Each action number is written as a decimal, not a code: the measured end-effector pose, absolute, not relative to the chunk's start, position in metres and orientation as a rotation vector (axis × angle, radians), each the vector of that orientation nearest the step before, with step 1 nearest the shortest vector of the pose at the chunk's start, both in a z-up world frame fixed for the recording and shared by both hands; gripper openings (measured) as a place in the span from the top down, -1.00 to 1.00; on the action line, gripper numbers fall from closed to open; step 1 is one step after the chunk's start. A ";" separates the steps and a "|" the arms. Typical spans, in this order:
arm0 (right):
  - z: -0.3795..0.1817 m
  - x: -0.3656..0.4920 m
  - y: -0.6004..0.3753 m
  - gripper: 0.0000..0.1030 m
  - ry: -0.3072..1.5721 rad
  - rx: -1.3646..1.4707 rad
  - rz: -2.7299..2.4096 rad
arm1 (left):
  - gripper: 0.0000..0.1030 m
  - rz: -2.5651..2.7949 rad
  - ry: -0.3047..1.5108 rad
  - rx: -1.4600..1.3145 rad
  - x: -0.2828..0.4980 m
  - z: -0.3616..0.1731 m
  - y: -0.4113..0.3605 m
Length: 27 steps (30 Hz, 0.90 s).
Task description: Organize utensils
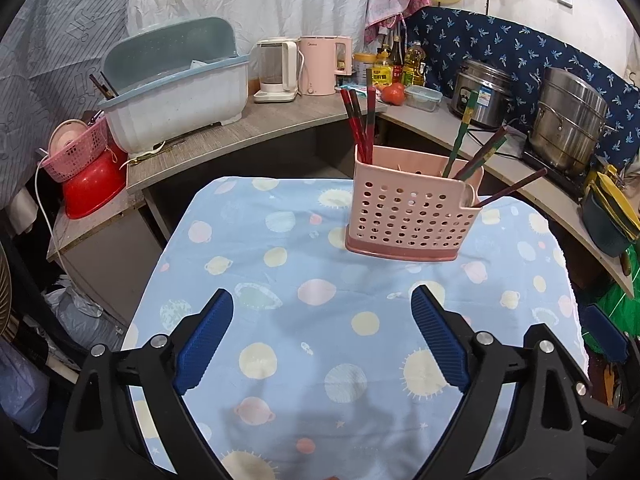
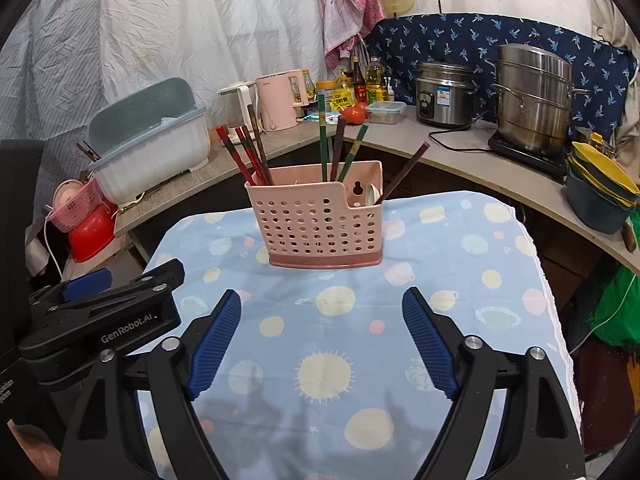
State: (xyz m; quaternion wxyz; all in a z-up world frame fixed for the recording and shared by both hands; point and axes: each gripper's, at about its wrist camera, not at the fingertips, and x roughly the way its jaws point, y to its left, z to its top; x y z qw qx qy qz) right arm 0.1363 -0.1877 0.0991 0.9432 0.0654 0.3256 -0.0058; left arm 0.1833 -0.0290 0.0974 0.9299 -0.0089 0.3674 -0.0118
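The caddy (image 2: 320, 216) stands mid-cloth (image 2: 460, 280), chopsticks (image 2: 248, 152) already inside. Both the left gripper (image 1: 322, 304) and the right gripper (image 2: 322, 304) gape wide, empty. Sorting looks finished; next, find any stray utensil.

A pink perforated caddy (image 2: 318, 224) holds red-and-black and green chopsticks (image 2: 322, 140) on a pale blue cloth (image 2: 440, 264) dotted with pastel planets.

— What can we read here?

— We read "GenRobot.AI" in white on the black body of the left gripper (image 2: 120, 280), seen from the right wrist view.

— And the rest?

— We see small lettering on the pink kettle (image 1: 322, 65), a blue label on the rice cooker (image 2: 444, 94) and yellow bottle labels (image 1: 380, 76), all too small for us to read.
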 end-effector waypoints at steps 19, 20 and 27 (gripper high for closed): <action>0.107 0.104 -0.192 -0.89 0.633 0.087 -0.082 | -0.83 0.000 0.770 0.036 0.153 0.089 -0.028; 0.106 0.103 -0.192 -0.89 0.632 0.085 -0.085 | -0.83 -0.003 0.772 0.038 0.152 0.088 -0.028; 0.101 0.099 -0.195 -0.89 0.636 0.092 -0.098 | -0.87 -0.012 0.782 0.028 0.149 0.082 -0.027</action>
